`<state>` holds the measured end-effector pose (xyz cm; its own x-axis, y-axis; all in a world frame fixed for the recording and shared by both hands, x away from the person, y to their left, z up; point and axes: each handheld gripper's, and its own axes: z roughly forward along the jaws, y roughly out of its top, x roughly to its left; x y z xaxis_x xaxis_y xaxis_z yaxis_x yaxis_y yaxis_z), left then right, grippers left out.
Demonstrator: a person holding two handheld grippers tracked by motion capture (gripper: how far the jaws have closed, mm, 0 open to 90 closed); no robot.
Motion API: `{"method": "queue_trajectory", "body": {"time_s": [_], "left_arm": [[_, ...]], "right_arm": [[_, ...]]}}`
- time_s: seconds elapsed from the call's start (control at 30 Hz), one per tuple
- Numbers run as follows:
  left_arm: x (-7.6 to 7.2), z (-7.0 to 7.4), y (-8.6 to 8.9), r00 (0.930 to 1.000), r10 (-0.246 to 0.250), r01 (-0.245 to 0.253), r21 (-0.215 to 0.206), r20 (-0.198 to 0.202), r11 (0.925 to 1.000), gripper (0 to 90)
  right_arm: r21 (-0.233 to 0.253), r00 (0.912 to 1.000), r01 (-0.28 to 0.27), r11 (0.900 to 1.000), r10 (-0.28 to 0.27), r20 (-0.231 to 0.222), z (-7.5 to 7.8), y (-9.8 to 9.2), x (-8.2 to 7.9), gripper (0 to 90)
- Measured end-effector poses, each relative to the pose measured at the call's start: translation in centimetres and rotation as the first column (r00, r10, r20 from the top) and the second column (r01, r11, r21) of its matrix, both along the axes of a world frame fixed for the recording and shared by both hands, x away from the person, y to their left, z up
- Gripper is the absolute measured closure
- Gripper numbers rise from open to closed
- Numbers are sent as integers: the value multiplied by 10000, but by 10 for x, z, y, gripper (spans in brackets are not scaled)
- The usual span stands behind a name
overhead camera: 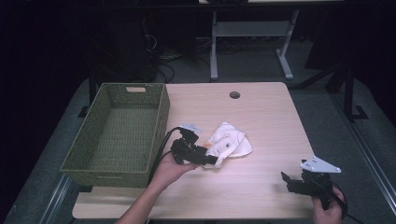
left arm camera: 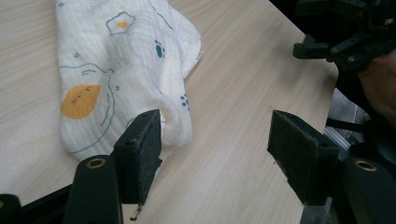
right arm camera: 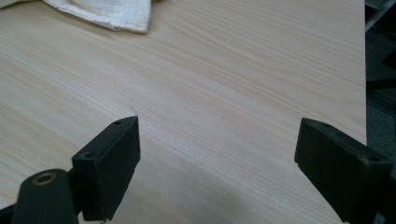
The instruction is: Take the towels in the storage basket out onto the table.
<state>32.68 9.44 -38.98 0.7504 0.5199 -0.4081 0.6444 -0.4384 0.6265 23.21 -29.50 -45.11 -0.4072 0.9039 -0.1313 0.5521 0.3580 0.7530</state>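
Cloth (left arm camera: 121, 70) touching left gripper (left arm camera: 215, 149) | both fingers (right arm camera: 109, 163) wide apart

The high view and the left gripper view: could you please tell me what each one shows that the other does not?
High view alone: the green woven basket at the table's left, the cable hole, and the left gripper itself in the hand.

Left gripper view alone: the cloth's prints, a fried egg and paw marks, and its open fingers, one beside the cloth's edge.

Both: the white cloth, the wooden table, the right gripper.
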Motion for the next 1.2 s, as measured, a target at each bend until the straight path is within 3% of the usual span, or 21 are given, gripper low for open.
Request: {"method": "queue_trajectory", "body": {"time_s": [0.23,0.57,1.2], "left_arm": [[-12,-5,5,9999,-37,38,-61,144,10000,341],[-22,-17,15,10000,18,-18,-92,-31,10000,333],[-44,-33,25,10000,-70,71,-132,66,9999,312]], "right_arm": [[9,10000,11,10000,-11,5,0,0,0,139],[-11,10000,13,10000,-13,-23,0,1,-1,139],[-97,9999,-54,9999,53,-115,-3,5,-2,139]]}}
